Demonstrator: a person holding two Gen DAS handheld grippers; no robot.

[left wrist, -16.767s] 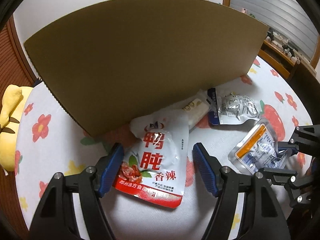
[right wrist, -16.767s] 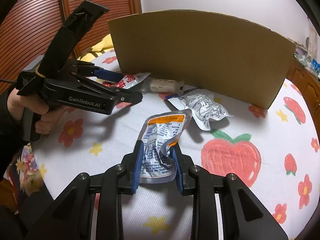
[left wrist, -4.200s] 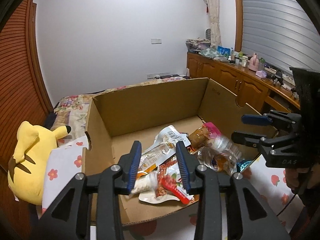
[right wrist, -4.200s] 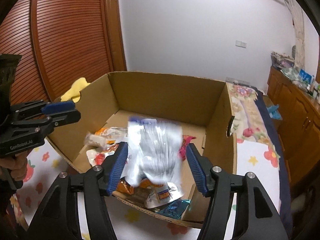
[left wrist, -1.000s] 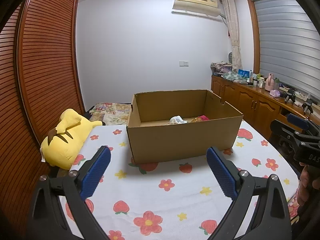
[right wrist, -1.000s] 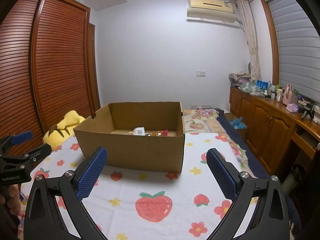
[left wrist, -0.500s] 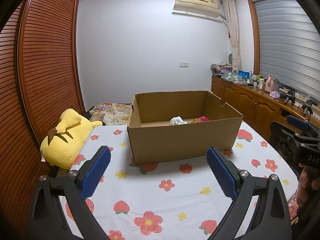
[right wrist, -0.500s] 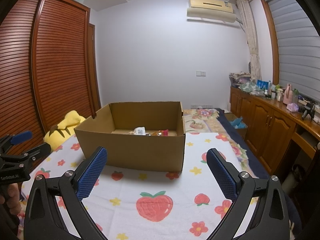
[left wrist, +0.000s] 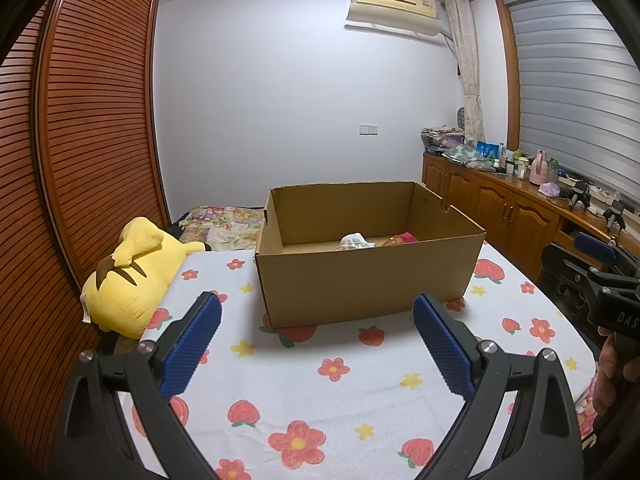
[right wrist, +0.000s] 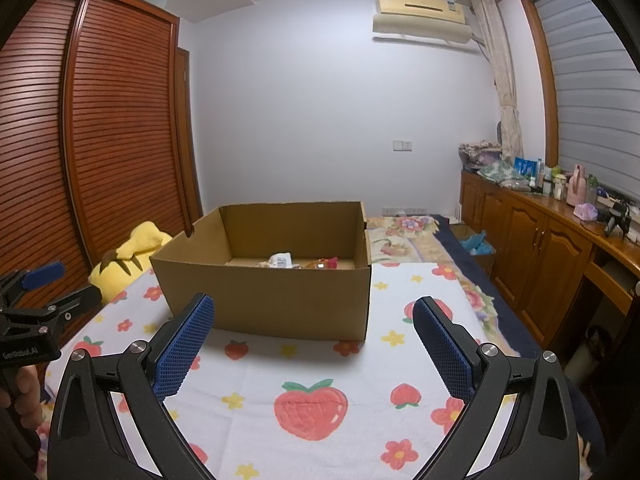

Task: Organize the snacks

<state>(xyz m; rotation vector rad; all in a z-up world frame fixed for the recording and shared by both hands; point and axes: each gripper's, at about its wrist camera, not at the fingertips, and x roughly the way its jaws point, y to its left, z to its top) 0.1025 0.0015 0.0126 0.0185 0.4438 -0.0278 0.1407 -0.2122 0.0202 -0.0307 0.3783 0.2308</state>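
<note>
Snacks lie inside the open box, which sits on the flowered cloth beside a yellow plush. Left gripper and right gripper hang well back from the box, jaws spread wide, holding nothing.

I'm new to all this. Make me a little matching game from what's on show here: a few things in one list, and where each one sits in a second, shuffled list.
Things:
1. cardboard box
2. yellow plush toy
3. snack packets
4. air conditioner

Places:
A. high on the back wall
B. inside the box
C. at the table's left edge, by the slatted doors
D. in the middle of the flowered tablecloth

Pairs: 1-D, 2-C, 3-B, 4-A
</note>
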